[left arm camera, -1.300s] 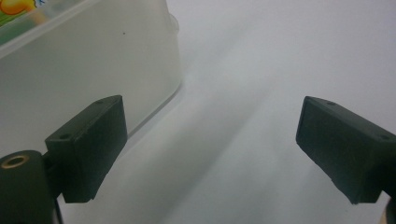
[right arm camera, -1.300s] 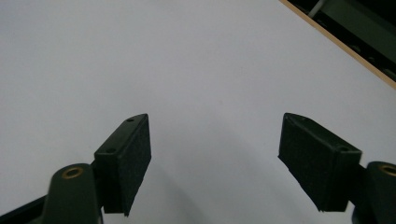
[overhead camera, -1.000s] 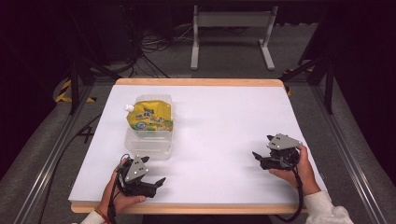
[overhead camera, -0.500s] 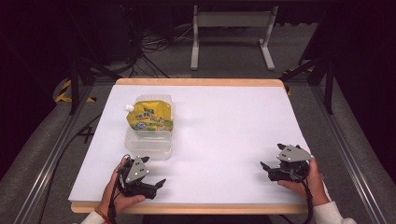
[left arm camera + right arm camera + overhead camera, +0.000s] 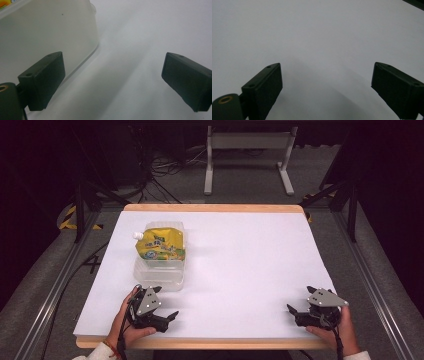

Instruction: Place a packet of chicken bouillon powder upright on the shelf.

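Observation:
A yellow spouted pouch (image 5: 161, 246) lies on top of a clear plastic container (image 5: 159, 272) at the left of the white table (image 5: 240, 260). My left gripper (image 5: 170, 319) rests near the front edge just in front of the container, open and pointing right. In the left gripper view the container's wall (image 5: 47, 32) stands beside the left jaw, and the left gripper (image 5: 112, 80) has nothing between its pads. My right gripper (image 5: 295, 314) sits at the front right corner, pointing left. Its jaws have just been opening, and the right gripper (image 5: 327, 87) stands wide over bare table.
The table has a wooden rim (image 5: 210, 207) at the back. Beyond it a metal stand (image 5: 247, 150) and cables (image 5: 165, 170) lie on the dark floor. Rails run along both sides.
The right hand has moved toward the near edge and slightly right, coming down to the table. The left hand, the pouch and the container have stayed put.

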Motion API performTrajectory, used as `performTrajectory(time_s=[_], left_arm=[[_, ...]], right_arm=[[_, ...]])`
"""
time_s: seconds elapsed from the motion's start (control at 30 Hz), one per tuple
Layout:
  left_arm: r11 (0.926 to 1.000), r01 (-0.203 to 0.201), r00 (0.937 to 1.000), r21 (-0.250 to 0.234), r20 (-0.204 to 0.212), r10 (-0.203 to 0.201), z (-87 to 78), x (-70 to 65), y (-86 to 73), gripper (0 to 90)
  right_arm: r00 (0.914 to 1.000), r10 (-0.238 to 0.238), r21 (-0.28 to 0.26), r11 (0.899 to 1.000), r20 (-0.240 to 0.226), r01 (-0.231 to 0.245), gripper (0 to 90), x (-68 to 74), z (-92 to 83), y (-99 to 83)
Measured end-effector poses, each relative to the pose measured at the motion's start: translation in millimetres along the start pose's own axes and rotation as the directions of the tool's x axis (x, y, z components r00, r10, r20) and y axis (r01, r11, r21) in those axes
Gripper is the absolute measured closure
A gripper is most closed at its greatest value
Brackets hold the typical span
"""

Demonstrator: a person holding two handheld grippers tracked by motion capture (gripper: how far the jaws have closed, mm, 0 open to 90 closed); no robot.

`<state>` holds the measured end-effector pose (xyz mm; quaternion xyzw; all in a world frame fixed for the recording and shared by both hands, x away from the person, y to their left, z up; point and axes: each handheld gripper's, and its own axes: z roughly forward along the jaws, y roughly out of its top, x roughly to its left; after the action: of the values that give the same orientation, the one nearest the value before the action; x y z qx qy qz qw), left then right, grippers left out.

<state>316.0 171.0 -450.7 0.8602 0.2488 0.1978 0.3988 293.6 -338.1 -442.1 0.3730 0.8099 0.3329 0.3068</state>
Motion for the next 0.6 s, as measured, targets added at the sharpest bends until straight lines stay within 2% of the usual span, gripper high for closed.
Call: performTrajectory(time_s=[0.13,0.3,0.5,0.6], left_arm=[[0.9999,-0.01,0.9999,-0.003,0.013,0.01,1.8,-0.8,2.5,5.4],[0.9999,-0.01,0.9998,-0.001,0.017,0.01,2.2,-0.7,2.4,5.2],[1.0,-0.002,0.9999,-0.006,0.01,0.002,0.6,-0.5,2.9,5.2],[0.9999,0.002,0.9998,-0.01,0.019,-0.001,1.1,-1.5,3.2,5.2]], right_arm=[[0.9991,0.043,-0.008,0.999,0.007,-0.043,9.9,-0.7,-8.1,-8.9],[0.9973,0.072,-0.021,0.997,0.014,-0.071,9.7,-3.3,-15.5,-15.6],[0.9959,0.089,-0.04,0.995,0.018,-0.088,9.7,-6.3,-19.1,-17.0],[0.9958,0.088,-0.048,0.995,0.026,-0.087,9.9,-7.2,-20.1,-16.7]])
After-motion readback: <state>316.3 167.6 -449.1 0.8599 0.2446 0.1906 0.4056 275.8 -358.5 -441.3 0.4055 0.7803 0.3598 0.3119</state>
